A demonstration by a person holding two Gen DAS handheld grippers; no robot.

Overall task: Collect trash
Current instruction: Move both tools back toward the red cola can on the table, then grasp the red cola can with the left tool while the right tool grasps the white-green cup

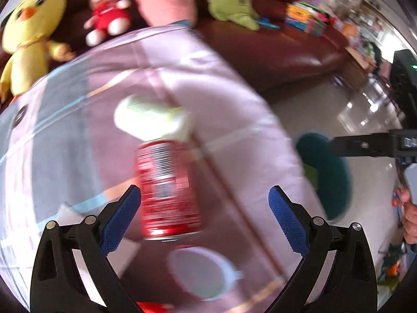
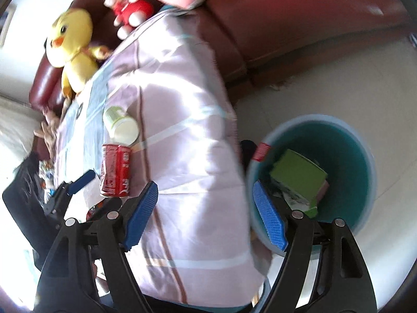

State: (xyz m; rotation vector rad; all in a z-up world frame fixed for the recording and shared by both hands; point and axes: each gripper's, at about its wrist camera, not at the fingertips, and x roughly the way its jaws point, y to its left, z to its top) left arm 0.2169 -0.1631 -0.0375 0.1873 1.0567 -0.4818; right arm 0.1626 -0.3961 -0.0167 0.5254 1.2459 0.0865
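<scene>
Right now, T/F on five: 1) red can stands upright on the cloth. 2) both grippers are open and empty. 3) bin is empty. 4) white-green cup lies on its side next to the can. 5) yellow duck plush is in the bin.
1. False. The red can lies on its side on the pink cloth.
2. True. The left gripper and right gripper hold nothing.
3. False. The teal bin holds a green carton.
4. True. The white-green cup lies tipped over, right by the can's end.
5. False. The yellow duck plush sits on the sofa.
</scene>
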